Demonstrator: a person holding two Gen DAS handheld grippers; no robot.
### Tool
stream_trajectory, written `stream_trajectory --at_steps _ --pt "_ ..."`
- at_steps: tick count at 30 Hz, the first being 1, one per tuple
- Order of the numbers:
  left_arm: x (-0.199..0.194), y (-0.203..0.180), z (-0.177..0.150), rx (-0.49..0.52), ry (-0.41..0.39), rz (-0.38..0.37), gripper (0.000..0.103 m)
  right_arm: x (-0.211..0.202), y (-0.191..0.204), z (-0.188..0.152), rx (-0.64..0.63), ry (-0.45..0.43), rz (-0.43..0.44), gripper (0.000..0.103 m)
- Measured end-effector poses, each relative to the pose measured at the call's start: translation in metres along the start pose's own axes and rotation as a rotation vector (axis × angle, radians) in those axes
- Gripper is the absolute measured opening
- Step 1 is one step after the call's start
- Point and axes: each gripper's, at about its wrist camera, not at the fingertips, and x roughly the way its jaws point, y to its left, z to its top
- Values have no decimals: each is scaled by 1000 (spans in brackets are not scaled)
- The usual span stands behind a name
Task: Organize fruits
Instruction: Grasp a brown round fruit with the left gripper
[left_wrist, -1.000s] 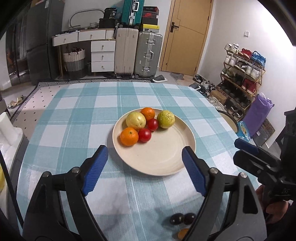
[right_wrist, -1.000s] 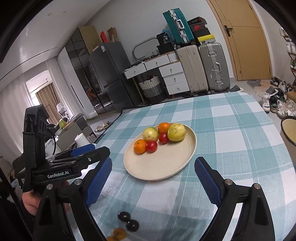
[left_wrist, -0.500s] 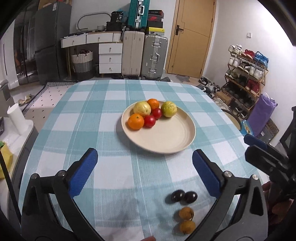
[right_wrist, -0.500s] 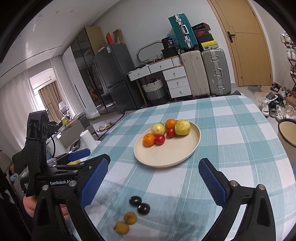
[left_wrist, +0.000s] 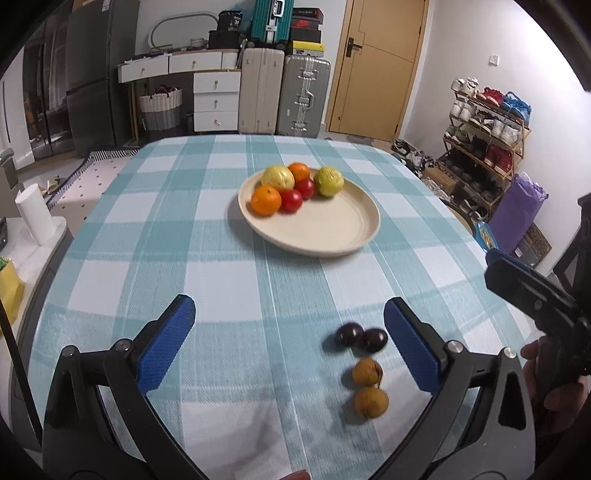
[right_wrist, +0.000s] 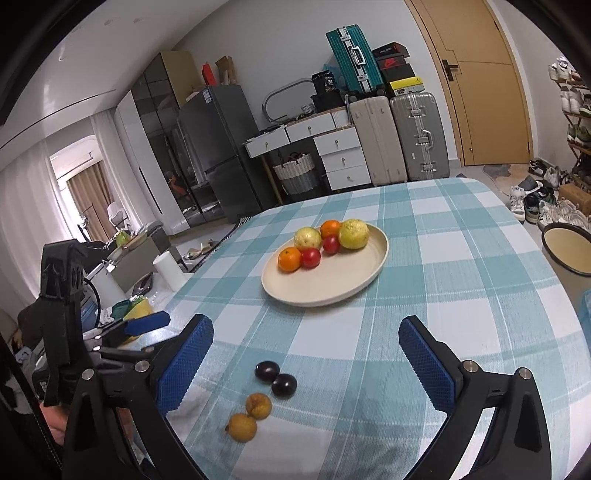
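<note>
Both tongs are hanging wide apart, gripping nothing. Four loose fruits are sitting on the tabletop (left_wrist: 229, 258) short of the plate (left_wrist: 332, 236): two glossy dark plums (right_wrist: 275, 378), two rough tan longans (right_wrist: 251, 415). They're lying at 4 o'clock inside the left tongs (left_wrist: 290, 343), 8 o'clock inside the right tongs (right_wrist: 306, 360); both about equally near.

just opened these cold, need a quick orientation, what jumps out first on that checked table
The cream plate at the middle of the teal checked tablecloth draws the eye first, with oranges, red tomatoes and yellow-green fruits crowded on its far side. Nearer the cameras, two dark plums and two brown longans lie loose on the cloth. Both blue-padded tongs, left and right, hang open and empty above it.
</note>
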Motion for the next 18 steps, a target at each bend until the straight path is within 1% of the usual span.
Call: stream_trajectory --at_steps 5,11,15,18 --pt "4 -9 -19 16 50 -36 102 1 2 -10 -8 31 -26 103" --pt "15 -20 -41 38 121 -85 102 0 4 -20 -14 48 -27 103" --pt "23 -25 -53 51 156 -89 102 0 1 -25 6 57 -27 103" --pt "25 -27 -57 61 161 -88 102 0 0 -27 13 66 -31 103"
